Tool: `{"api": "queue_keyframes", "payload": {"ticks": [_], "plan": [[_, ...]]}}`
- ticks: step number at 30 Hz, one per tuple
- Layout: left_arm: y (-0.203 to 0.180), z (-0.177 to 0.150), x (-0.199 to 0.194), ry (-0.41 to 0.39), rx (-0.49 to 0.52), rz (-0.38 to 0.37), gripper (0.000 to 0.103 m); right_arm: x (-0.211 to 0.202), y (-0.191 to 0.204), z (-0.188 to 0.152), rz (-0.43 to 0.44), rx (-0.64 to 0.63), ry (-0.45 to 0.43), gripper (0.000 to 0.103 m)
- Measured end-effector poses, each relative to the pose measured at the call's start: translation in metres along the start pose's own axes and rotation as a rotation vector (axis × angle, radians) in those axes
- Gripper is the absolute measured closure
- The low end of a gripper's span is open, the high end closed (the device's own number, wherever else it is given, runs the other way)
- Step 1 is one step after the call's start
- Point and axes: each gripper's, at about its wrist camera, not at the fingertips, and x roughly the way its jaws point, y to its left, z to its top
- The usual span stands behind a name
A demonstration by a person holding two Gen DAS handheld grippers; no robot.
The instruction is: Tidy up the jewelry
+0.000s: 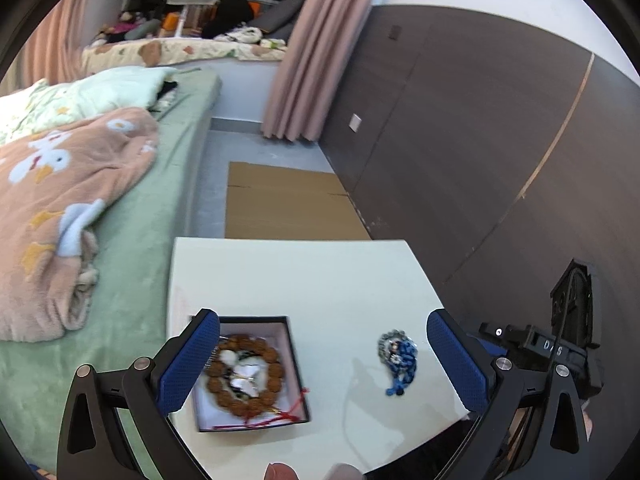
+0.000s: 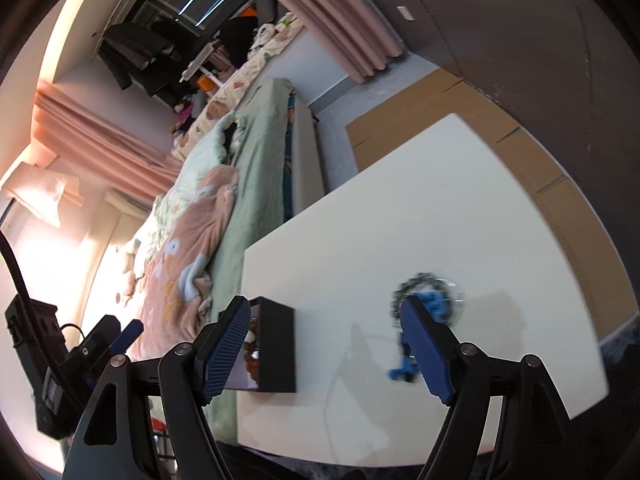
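A black box [image 1: 298, 364] with a pale lining sits on the white table [image 1: 320, 276], near its left edge. In it lie a brown bead bracelet [image 1: 272, 356], a white piece and a red cord [image 1: 288, 416]. A blue and silver bead bracelet [image 1: 398, 354] lies loose on the table to the right of the box. My left gripper [image 1: 322, 328] hangs open above both, nothing between its fingers. My right gripper [image 2: 326, 312] is open too and holds nothing. Its right finger [image 2: 424, 344] covers part of the blue bracelet [image 2: 438, 300]. The box [image 2: 276, 344] shows side-on behind its left finger.
A bed [image 1: 132, 240] with a green sheet and a pink blanket [image 1: 60, 208] runs along the table's left side. Flattened cardboard [image 1: 288, 204] lies on the floor beyond the table. Dark panelling [image 1: 480, 140] stands on the right, and a person's fingertips [image 1: 280, 472] show at the bottom edge.
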Motion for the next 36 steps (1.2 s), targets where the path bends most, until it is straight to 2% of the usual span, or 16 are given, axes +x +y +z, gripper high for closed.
{"api": "queue_keyframes", "payload": {"ticks": [6, 11, 17, 19, 21, 23, 30, 31, 33, 36], "plan": [[-0.032, -0.009, 0.026, 0.049, 0.076, 0.014, 0.000, -0.020, -0.025, 0.002, -0.040, 0.034, -0.005, 0.025], [-0.058, -0.020, 0.052, 0.108, 0.129, 0.012, 0.000, -0.025, -0.049, 0.004, -0.084, 0.077, 0.028, 0.024], [-0.079, -0.032, 0.078, 0.147, 0.160, -0.037, 0.000, -0.029, -0.078, 0.004, -0.104, 0.150, 0.053, 0.024], [-0.084, -0.037, 0.086, 0.164, 0.174, -0.046, 0.006, -0.030, -0.086, 0.005, -0.100, 0.170, 0.064, 0.024], [-0.090, -0.042, 0.096, 0.190, 0.185, -0.044, 0.020, -0.030, -0.092, 0.007, -0.095, 0.183, 0.069, 0.024], [-0.093, -0.047, 0.107, 0.221, 0.184, -0.042, 0.025, -0.031, -0.094, 0.007, -0.097, 0.187, 0.069, 0.024], [-0.107, -0.063, 0.135, 0.287, 0.214, -0.048, 0.026, -0.037, -0.097, 0.005, -0.121, 0.181, 0.059, 0.024], [-0.110, -0.067, 0.139, 0.294, 0.223, -0.047, 0.027, -0.039, -0.099, 0.005, -0.121, 0.184, 0.057, 0.024], [-0.117, -0.072, 0.145, 0.307, 0.249, -0.030, 0.039, -0.041, -0.102, 0.006, -0.124, 0.189, 0.054, 0.024], [-0.124, -0.082, 0.153, 0.326, 0.287, -0.010, 0.040, -0.041, -0.105, 0.008, -0.135, 0.199, 0.052, 0.024]]}}
